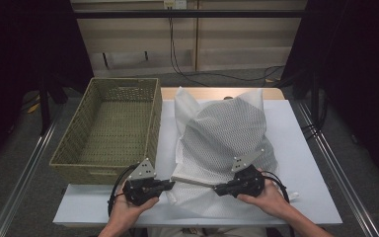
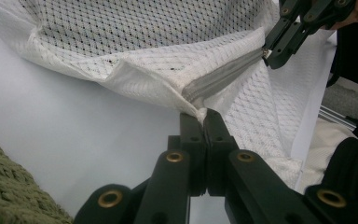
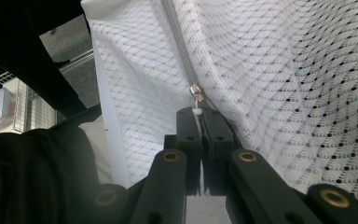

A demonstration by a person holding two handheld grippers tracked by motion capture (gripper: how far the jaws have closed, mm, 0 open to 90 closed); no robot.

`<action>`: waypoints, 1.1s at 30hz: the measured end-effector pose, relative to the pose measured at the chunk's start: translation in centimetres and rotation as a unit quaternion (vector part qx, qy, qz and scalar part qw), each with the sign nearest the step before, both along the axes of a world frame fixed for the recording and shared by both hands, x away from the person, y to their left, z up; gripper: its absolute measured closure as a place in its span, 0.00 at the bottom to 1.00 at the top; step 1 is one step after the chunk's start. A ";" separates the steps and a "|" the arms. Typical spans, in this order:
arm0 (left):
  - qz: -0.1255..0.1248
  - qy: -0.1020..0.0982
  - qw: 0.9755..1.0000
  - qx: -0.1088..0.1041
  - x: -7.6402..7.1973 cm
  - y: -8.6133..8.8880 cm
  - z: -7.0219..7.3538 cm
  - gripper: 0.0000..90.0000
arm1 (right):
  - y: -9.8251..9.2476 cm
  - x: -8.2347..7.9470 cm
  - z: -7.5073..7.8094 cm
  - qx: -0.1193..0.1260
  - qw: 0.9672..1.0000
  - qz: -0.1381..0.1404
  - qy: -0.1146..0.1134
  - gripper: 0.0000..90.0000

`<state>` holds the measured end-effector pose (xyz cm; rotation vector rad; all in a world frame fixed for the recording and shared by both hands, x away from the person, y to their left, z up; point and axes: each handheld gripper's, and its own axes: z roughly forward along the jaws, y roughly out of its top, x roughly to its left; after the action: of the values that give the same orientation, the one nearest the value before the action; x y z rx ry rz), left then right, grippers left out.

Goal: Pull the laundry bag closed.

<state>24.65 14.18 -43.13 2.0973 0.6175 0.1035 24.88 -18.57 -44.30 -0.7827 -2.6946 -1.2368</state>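
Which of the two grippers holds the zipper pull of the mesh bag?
The right gripper is shut on the zipper pull. The left gripper pinches only the corner of the mesh bag.

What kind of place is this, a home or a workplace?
Probably a lab or recording workspace, not a home: a plain white table framed by metal rails, dark curtains on both sides, and loose cables on the floor behind.

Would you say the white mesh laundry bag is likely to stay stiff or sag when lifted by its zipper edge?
The mesh laundry bag probably sags: its fabric creases and drapes over the table. It looks light, being thin netting. The left gripper and right gripper, pinching opposite zipper ends, likely keep just that edge taut.
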 end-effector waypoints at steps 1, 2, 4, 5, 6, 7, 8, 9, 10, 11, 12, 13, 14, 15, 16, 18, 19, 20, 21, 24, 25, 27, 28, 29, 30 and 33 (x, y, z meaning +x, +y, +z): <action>0.000 0.000 1.000 0.000 0.0 0.0 0.0 0.99 | -0.1 0.1 0.0 0.002 1.000 0.005 -0.001 0.98; 0.000 0.000 1.000 0.000 0.0 0.0 0.0 0.99 | 0.0 0.1 0.0 0.002 1.000 0.005 -0.002 0.98; 0.000 -0.003 1.000 0.004 0.0 0.1 0.0 0.99 | 0.0 0.1 0.0 -0.002 1.000 0.003 -0.003 0.98; 0.001 -0.006 1.000 0.009 0.0 0.1 0.1 0.99 | 0.0 0.0 0.0 -0.003 1.000 0.002 0.000 0.98; 0.000 -0.004 1.000 0.005 -0.1 0.1 0.1 0.99 | 0.0 0.0 -0.1 -0.001 1.000 0.002 0.002 0.98; 0.002 -0.006 1.000 0.009 -0.1 0.2 0.1 0.99 | 0.0 0.1 -0.2 -0.005 1.000 0.000 0.001 0.98; 0.003 -0.005 1.000 0.008 -0.1 0.2 0.1 0.99 | 0.1 0.0 -0.2 -0.006 1.000 0.002 0.004 0.98; 0.002 -0.004 1.000 0.006 -0.1 0.2 0.1 0.99 | 0.1 0.0 -0.2 -0.007 1.000 0.004 0.000 0.98; 0.002 -0.002 1.000 0.005 -0.1 0.2 0.0 0.99 | 0.1 0.0 -0.2 -0.008 1.000 0.003 0.000 0.98; 0.003 -0.003 1.000 0.006 -0.1 0.2 0.1 0.99 | 0.0 0.0 -0.2 -0.004 1.000 0.001 0.005 0.98; 0.002 -0.003 1.000 0.005 -0.1 0.2 0.1 0.99 | 0.0 0.1 -0.2 -0.006 1.000 0.001 -0.003 0.98; 0.001 -0.003 1.000 0.006 -0.1 0.3 0.1 0.99 | -0.1 0.0 -0.2 -0.003 1.000 0.000 0.002 0.98; 0.002 -0.003 1.000 0.007 -0.1 0.3 0.1 0.99 | -0.2 0.0 -0.2 -0.003 1.000 -0.001 0.003 0.98; 0.005 -0.003 1.000 0.008 -0.1 0.2 0.1 0.99 | -0.3 0.0 -0.3 -0.004 1.000 0.000 -0.003 0.98; 0.003 -0.003 1.000 0.006 -0.1 0.2 0.1 0.99 | -0.3 -0.1 -0.3 -0.006 1.000 -0.004 -0.002 0.98; 0.001 -0.003 1.000 0.005 -0.1 0.2 0.1 0.99 | -0.7 -0.2 -0.4 -0.005 1.000 -0.004 0.000 0.98; 0.000 -0.003 1.000 0.005 -0.1 0.2 0.1 0.99 | -0.8 -0.3 -0.4 -0.005 1.000 -0.006 -0.001 0.98; 0.000 -0.003 1.000 0.005 -0.1 0.2 0.1 0.99 | -0.9 -0.3 -0.4 -0.004 1.000 -0.006 0.001 0.98; 0.001 -0.004 1.000 0.005 -0.1 0.2 0.1 0.99 | -1.0 -0.3 -0.4 -0.005 1.000 -0.010 -0.001 0.98; 0.002 -0.005 1.000 0.007 -0.1 0.2 0.1 0.99 | -1.0 -0.2 -0.4 -0.005 1.000 -0.010 0.000 0.98; 0.009 -0.011 1.000 0.010 -0.2 0.3 0.2 0.99 | -1.0 -0.2 -0.5 -0.005 1.000 -0.008 -0.001 0.98; 0.005 -0.005 1.000 0.007 -0.2 0.3 0.2 0.99 | -1.1 -0.3 -0.4 -0.009 1.000 -0.010 -0.001 0.98; 0.004 -0.006 1.000 0.009 -0.2 0.3 0.2 0.99 | -1.1 -0.3 -0.4 -0.007 1.000 -0.010 -0.003 0.98; 0.002 -0.006 1.000 0.005 -0.1 0.3 0.1 0.99 | -1.2 -0.3 -0.4 -0.005 1.000 -0.012 -0.003 0.98; 0.006 -0.004 1.000 0.008 -0.2 0.3 0.1 0.99 | -1.2 -0.3 -0.3 -0.006 1.000 -0.014 -0.004 0.98; 0.003 -0.006 1.000 0.008 -0.1 0.3 0.2 0.99 | -1.3 -0.4 -0.3 -0.002 1.000 -0.015 -0.002 0.98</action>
<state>24.51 14.48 -42.97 2.1093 0.6174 0.1239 24.52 -19.88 -44.62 -0.8239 -2.6999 -1.2396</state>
